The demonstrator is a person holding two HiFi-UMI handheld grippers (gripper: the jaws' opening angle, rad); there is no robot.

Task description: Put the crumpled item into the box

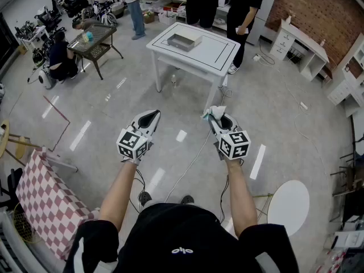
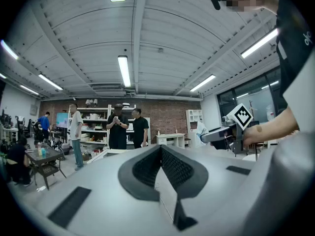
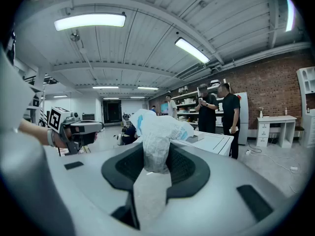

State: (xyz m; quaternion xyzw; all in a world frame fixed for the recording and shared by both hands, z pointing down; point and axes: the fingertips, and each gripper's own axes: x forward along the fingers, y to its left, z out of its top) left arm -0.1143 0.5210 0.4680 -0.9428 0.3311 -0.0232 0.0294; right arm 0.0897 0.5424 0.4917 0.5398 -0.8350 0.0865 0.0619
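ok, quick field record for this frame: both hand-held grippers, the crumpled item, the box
left hand-held gripper: jaws together, empty
right hand-held gripper: shut on crumpled item
crumpled item: white, bunched, sticking up out of the jaws
box: open, on white table ahead, apart from both grippers
status: item not yet in box

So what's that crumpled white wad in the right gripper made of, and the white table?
Crumpled white wad: thin plastic wrapper or paper, by its soft creases, faint print and blue patches. White square table: smooth, matt top with a dark border line, probably painted wood or laminate; I can't tell which.
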